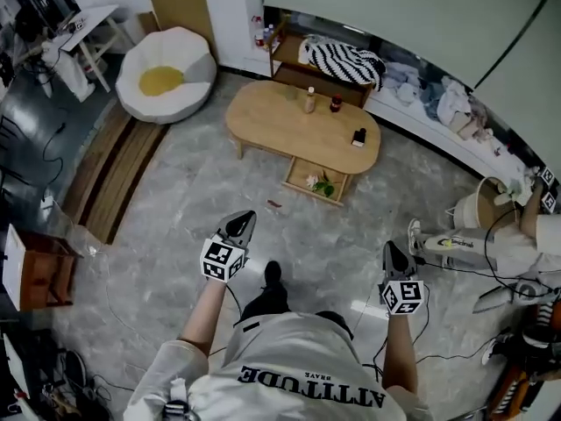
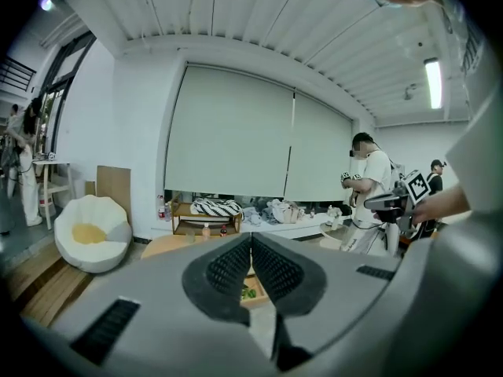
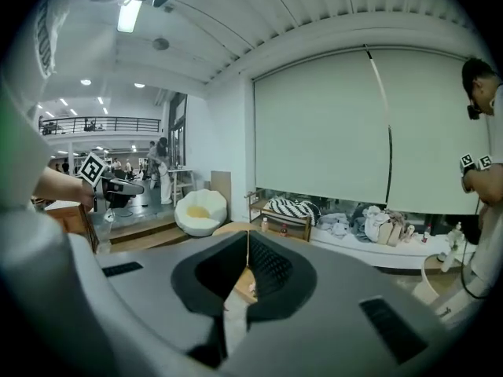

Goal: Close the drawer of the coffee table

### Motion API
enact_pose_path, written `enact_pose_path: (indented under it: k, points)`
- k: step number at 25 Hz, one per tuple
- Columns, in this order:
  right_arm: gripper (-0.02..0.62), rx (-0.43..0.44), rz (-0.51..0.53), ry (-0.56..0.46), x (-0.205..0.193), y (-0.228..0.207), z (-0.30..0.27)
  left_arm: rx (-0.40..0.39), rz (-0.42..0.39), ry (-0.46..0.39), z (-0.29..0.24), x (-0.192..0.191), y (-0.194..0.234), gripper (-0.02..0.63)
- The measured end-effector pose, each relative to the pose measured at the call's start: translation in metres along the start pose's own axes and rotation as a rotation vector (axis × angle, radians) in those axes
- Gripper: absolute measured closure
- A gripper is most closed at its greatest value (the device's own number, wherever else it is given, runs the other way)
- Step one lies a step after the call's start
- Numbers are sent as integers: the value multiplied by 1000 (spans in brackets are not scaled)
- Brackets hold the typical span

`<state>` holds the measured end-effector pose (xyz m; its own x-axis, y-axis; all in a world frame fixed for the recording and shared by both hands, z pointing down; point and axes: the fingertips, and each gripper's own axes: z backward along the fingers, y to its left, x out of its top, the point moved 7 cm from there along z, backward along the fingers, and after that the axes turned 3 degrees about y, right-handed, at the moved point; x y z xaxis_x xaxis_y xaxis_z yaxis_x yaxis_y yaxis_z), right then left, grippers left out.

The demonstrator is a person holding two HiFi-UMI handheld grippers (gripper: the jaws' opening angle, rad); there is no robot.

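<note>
Left tool (image 1: 245,219) and right tool (image 1: 391,251) are both pressed together, nothing in them. Open drawer (image 1: 317,181) is well ahead of both, under the worktop (image 1: 280,121). I'd get close, then push its front squarely with closed tips.

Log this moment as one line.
drawer: open | left gripper: shut, empty | right gripper: shut, empty | both short of coffee table

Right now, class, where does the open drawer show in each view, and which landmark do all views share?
Head view: drawer, upper middle, pulled out under the table.
Left gripper view: drawer, lower middle, glimpsed behind the left gripper.
Right gripper view: drawer, lower middle, a sliver behind the right gripper.
Shared landmark: white chair, left of the table in each.
</note>
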<state>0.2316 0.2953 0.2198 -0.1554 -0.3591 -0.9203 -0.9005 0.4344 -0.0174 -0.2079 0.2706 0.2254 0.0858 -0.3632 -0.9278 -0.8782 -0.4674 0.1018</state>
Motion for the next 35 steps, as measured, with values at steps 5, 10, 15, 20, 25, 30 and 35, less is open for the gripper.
enact_pose_path:
  k: [5,10,15,20,25,30,35]
  points:
    - [575,-46,-12,4,19,20,-42,-56,-29,14,-28,13,52,584]
    - [575,-73,-8,4,33,41,-72,-96,-53,27,-49,23,94,584]
    - [575,-102,-18,21,32,50,-84,-130,-63,39,-66,27,114,584]
    - [575,-134,-24,40,28,46,-79,-162,-63,42,-80,28,115,584]
    - [575,-144,-49,51,21,27,-84,-166,-69,46,-99,28,108,584]
    - [575,-101,-16,67,20,17,-108,-149,-56,47,-114,24,110,584]
    - [575,-78,-20,77,24,-11,-132,-123,-47,51,-136,26,104,584]
